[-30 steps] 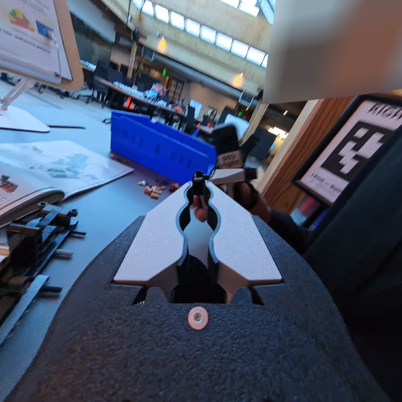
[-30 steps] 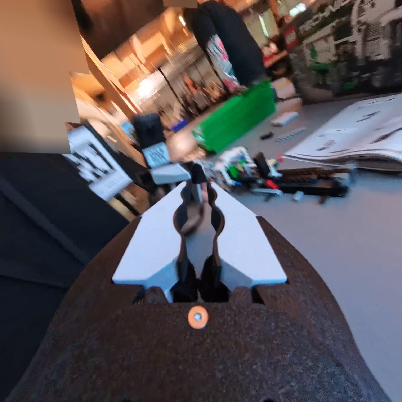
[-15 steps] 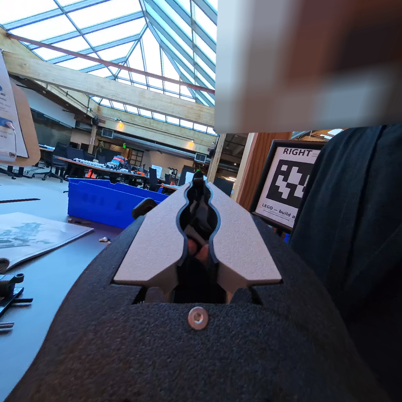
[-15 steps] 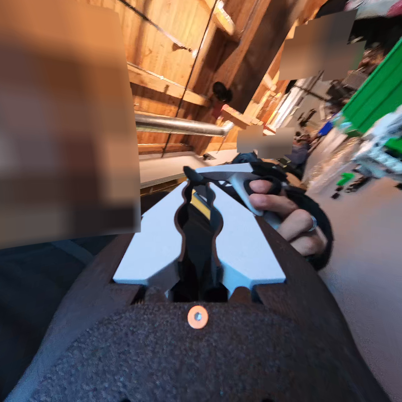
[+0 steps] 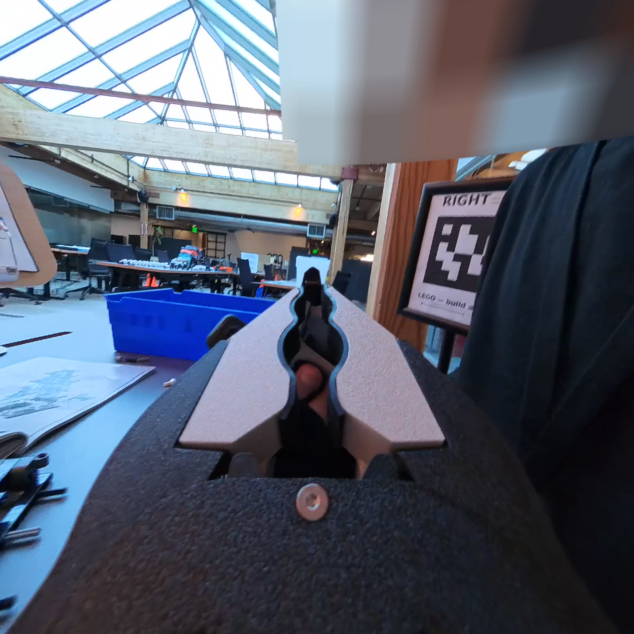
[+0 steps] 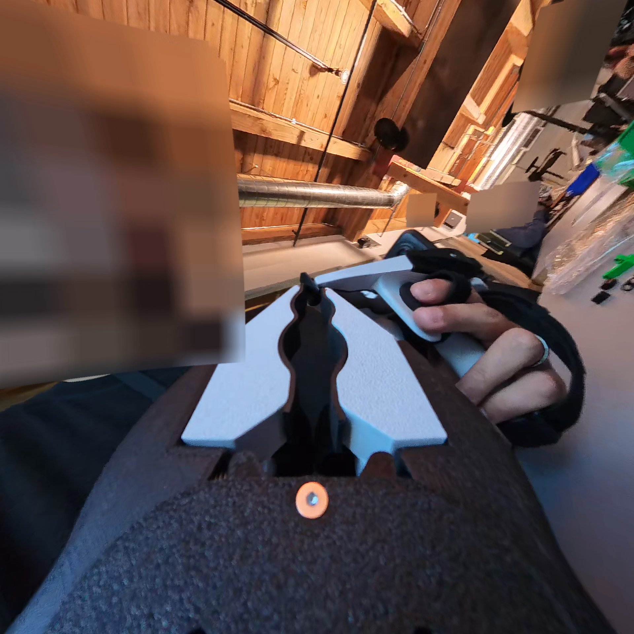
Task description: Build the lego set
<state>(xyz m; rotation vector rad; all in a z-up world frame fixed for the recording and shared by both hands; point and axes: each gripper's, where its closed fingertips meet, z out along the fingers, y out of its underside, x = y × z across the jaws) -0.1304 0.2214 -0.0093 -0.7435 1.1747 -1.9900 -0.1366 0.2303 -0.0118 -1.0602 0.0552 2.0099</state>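
Right now the small black lego piece (image 5: pixel 311 276) is up in the air in front of you, well above the table (image 5: pixel 92 446), and not yet on the half-built black model (image 5: pixel 20 480) that lies low at your left. The tongs of your left gripper (image 5: pixel 311 291) are squeezed together on it at the very tips. The tongs of your right gripper (image 6: pixel 310 299) are squeezed on it too, tip to tip with the left. I cannot tell if it is one piece or two being pushed together. It looks tiny, light, hard and smooth, so it could twist or pop out. Pinch it by its flat sides and push straight, not hard. Your left hand (image 6: pixel 497 360) has a finger in the trigger loop. The blue bin (image 5: pixel 178 322) sits farther back on the table. Its inside is hidden, but a few loose bits (image 5: pixel 132 359) lie just beside it. The open instruction booklet (image 5: pixel 58 387) lies near the model.
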